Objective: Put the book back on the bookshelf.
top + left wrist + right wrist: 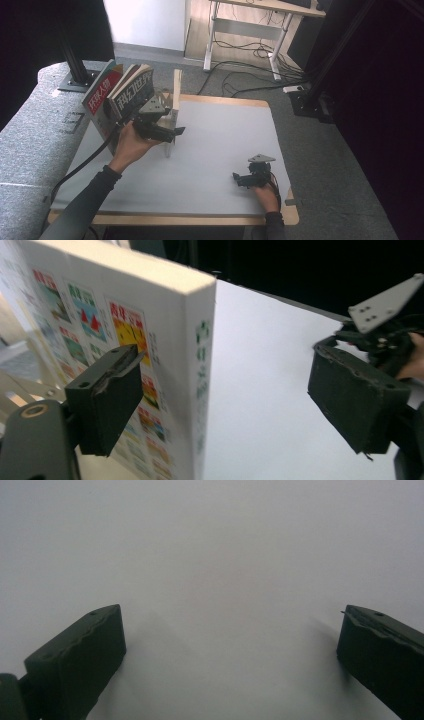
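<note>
At the far left of the high view a grey padded surface (27, 135) runs beside the tabletop (225, 150), which is covered by a pale sheet with a wooden rim showing along the near and far edges. On the left edge of the tabletop two books stand tilted side by side: a red-covered book (100, 95) on the outside and, just beside it to the right, a dark-spined book (131, 92) with large white characters. Just right of them an upright wooden board (176, 90) rises from the tabletop. The left hand (132, 145) holds the left tongs (172, 132) raised at the books, a black cable (82, 167) trailing from them toward the near left edge. In the left gripper view these tongs stand wide apart, gripping nothing: one jaw lies close against the printed cover of a thick white-edged book (165, 355), though I cannot tell whether it touches, and the other jaw is well clear of the spine, over the bare sheet. Which of the two standing books this one is I cannot tell. Farther right, near the front right corner, the right hand (267, 195) rests the right tongs (240, 178) low over the sheet, grey three-cornered plate on top. In the right gripper view their jaws are spread wide, with only the pale sheet between them.
</note>
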`<state>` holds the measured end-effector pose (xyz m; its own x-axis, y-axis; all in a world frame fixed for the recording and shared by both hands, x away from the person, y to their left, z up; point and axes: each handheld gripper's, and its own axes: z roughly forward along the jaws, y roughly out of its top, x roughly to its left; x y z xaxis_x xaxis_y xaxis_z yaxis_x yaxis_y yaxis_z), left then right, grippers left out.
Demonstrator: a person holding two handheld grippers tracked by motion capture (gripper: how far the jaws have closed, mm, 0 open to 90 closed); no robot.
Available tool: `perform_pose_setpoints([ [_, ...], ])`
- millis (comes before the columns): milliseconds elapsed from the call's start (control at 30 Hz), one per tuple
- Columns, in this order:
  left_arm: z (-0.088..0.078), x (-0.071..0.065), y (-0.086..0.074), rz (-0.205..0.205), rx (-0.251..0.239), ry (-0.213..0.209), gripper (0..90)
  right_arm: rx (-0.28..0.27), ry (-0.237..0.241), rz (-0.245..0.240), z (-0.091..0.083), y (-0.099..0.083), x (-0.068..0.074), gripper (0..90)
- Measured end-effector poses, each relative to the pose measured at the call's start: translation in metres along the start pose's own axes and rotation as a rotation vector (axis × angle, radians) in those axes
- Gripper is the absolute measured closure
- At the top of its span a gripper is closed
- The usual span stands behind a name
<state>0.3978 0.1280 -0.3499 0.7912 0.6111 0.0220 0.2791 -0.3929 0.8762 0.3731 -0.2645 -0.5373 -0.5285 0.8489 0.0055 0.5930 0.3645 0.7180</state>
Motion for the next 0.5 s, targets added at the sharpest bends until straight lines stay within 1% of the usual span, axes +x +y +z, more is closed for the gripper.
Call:
perform_pose_setpoints([
  [100, -0.004, 0.001, -0.004, -0.007, 0.011, -0.006, 13.5, 0.000, 0.000, 0.000, 0.000, 0.000, 0.000, 0.0],
  [167, -0.008, 0.001, -0.008, -0.016, 0.014, -0.011, 11.2, 0.000, 0.000, 0.001, 0.000, 0.000, 0.000, 0.0],
  [300, -0.017, 0.004, -0.017, -0.041, -0.001, -0.032, 9.9, 0.001, 0.000, 0.000, 0.000, 0.000, 0.000, 0.0],
  [433, -0.025, 0.005, -0.024, -0.046, -0.007, -0.034, 7.8, 0.003, 0.001, -0.002, 0.000, 0.000, 0.000, 0.0],
  [500, -0.032, 0.005, -0.030, -0.050, -0.023, -0.037, 7.3, 0.003, 0.001, 0.000, 0.000, 0.000, 0.000, 0.0],
])
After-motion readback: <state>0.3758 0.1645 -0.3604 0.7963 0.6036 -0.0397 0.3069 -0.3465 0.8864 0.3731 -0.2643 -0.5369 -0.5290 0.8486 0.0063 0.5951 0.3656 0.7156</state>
